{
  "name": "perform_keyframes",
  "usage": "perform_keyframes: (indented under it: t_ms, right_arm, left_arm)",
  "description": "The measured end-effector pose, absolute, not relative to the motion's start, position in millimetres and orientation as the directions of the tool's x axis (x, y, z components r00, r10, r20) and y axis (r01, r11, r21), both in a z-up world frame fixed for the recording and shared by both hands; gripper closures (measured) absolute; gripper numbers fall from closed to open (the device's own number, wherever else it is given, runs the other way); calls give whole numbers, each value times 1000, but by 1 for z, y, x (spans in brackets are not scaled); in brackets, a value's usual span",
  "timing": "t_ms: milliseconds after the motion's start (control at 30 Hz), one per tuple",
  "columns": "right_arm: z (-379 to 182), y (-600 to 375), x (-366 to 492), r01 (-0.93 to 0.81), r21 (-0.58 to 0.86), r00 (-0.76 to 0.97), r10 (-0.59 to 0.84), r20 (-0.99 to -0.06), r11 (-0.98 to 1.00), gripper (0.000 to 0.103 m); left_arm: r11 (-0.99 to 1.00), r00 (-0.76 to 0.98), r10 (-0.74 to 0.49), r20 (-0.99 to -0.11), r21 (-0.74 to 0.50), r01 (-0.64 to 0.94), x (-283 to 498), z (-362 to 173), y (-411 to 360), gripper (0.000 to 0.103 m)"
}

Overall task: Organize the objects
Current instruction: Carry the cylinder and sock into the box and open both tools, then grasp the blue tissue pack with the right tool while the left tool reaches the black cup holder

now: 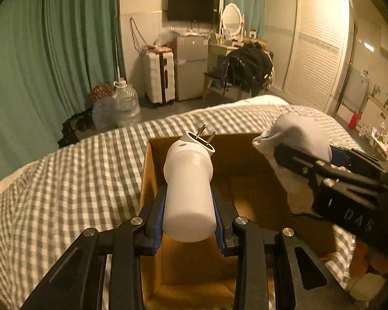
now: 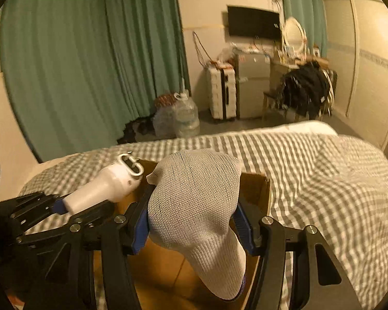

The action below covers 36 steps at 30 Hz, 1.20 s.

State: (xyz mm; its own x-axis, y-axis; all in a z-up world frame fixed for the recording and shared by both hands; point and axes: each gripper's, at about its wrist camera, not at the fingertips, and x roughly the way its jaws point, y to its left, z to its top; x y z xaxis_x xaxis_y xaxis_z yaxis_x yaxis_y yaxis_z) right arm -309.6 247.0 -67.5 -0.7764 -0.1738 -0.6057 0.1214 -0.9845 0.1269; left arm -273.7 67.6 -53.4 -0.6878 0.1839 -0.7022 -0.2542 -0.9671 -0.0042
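Observation:
My left gripper [image 1: 188,206] is shut on a white plug-in device [image 1: 187,183] with two metal prongs at its far end, held over an open cardboard box [image 1: 235,155] on the bed. My right gripper [image 2: 191,217] is shut on a white mesh sock [image 2: 194,193], also above the box [image 2: 256,188]. In the left wrist view the right gripper [image 1: 331,173] and the sock [image 1: 297,131] are at the right. In the right wrist view the left gripper [image 2: 64,206] and the device [image 2: 108,183] are at the left.
The box sits on a grey-and-white checked bedspread [image 1: 64,180]. Beyond the bed are a green curtain [image 1: 51,51], water bottles [image 1: 124,103], a white suitcase [image 1: 159,77], a small fridge [image 1: 191,67], a chair with dark clothes [image 1: 248,69] and a wardrobe [image 1: 313,46].

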Motion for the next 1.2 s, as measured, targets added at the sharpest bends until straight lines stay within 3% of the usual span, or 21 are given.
perform_keyframes:
  t_ms: [167, 233, 267, 300, 333, 467, 600, 833, 933, 1200]
  right_arm:
    - [-86, 259, -319, 126, 136, -756, -184, -628, -983, 44]
    - [-85, 261, -314, 129, 147, -757, -193, -624, -981, 38]
    - [-82, 262, -311, 134, 151, -761, -199, -617, -979, 30]
    - [-79, 263, -307, 132, 147, -773, -195, -603, -980, 26]
    - [-72, 263, -304, 123, 136, -790, -180, -586, -983, 21]
    - [-45, 263, -277, 100, 92, -830, -134, -541, -991, 20]
    - [-15, 259, -239, 98, 37, -848, -103, -519, -994, 20]
    - [31, 238, -160, 160, -4, -869, -139, -475, -987, 20]
    - [52, 230, -123, 186, -10, -883, -163, -440, -983, 20]
    - [60, 218, -62, 252, -34, -878, -214, -428, -967, 20]
  left_arm:
    - [-960, -656, 200, -728, -12, -280, -273, -68, 74, 71]
    - [-958, -647, 204, -735, -14, -286, -269, -69, 77, 66]
    - [-957, -648, 207, -733, -15, -289, -264, -66, 77, 60]
    - [-958, -652, 205, -730, -14, -285, -258, -63, 77, 43]
    - [-960, -660, 203, -723, -15, -278, -252, -59, 75, 34]
    - [-964, -672, 208, -711, -32, -264, -229, -41, 68, 32]
    - [-970, -710, 197, -676, -32, -239, -193, -15, 56, 22]
    - [-978, -754, 178, -633, -27, -208, -120, 31, 33, 21]
    - [-983, -781, 153, -605, -11, -184, -91, 46, 24, 11]
    - [-991, -800, 104, -591, 2, -130, -51, 32, 9, 6]
